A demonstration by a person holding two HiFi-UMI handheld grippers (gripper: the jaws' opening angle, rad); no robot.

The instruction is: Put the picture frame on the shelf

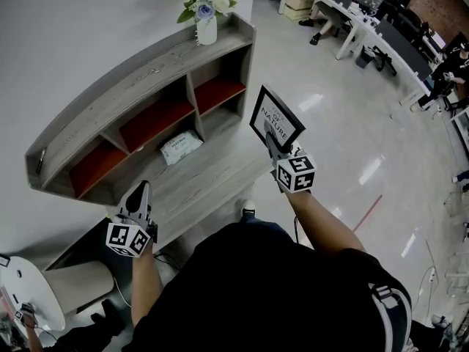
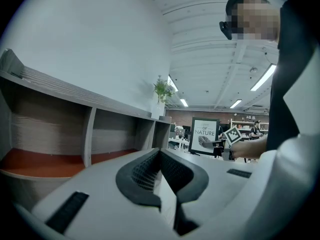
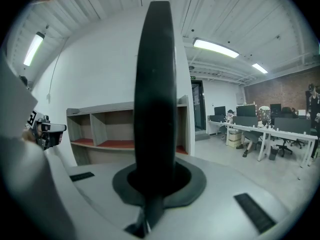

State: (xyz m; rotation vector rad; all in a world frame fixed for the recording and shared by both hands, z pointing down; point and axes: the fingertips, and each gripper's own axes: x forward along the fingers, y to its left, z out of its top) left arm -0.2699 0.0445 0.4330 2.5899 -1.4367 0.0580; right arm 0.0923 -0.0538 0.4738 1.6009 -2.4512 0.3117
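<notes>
The picture frame point(image 1: 277, 114) is black with a white print and hangs in the air just right of the shelf's end. My right gripper point(image 1: 272, 144) is shut on its lower edge. In the right gripper view the frame point(image 3: 155, 94) stands edge-on between the jaws. The left gripper view shows the frame point(image 2: 204, 134) from the front. The grey wooden shelf point(image 1: 139, 79) has red inner boards and stands against the white wall. My left gripper point(image 1: 138, 196) hovers over the shelf's lower board near its left end. Its jaws are shut with nothing in them.
A white vase with flowers point(image 1: 206, 20) stands on the shelf's top at the right end. A white packet point(image 1: 180, 147) lies on the lower board. Desks with seated people point(image 1: 366, 20) fill the far right. A white rounded stand point(image 1: 29, 292) is at the lower left.
</notes>
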